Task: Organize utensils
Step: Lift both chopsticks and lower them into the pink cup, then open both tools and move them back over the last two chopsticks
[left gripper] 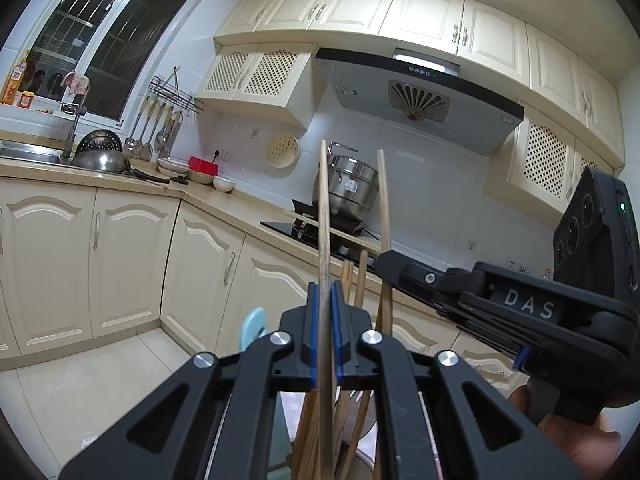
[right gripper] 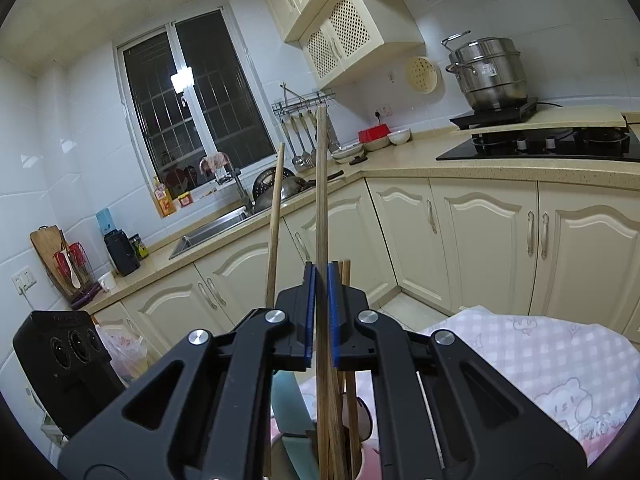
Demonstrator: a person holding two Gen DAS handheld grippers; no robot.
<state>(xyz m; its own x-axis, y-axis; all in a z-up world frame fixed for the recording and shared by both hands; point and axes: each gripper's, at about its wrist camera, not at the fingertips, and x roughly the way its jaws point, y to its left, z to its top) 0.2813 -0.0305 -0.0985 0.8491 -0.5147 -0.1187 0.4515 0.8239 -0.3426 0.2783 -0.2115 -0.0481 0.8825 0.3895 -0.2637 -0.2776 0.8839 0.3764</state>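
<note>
Our left tongs (left gripper: 325, 312) pinch one chopstick (left gripper: 325, 216) upright; our right tongs (right gripper: 320, 304) pinch another (right gripper: 321, 200) (both vertical, we judge, for slipping into the holder (right gripper: 362, 468) below, among others).

Matt wooden chopsticks (left gripper: 325, 216), shiny steel pot (left gripper: 352, 190)

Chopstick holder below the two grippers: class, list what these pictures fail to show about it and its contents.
- Holder, right wrist view: body cut off by the bottom edge, hidden behind the right gripper.
- Chopsticks, left wrist view: lower ends hidden behind the left gripper; count unclear.
- Fork-like utensil, left wrist view: mostly hidden.
</note>
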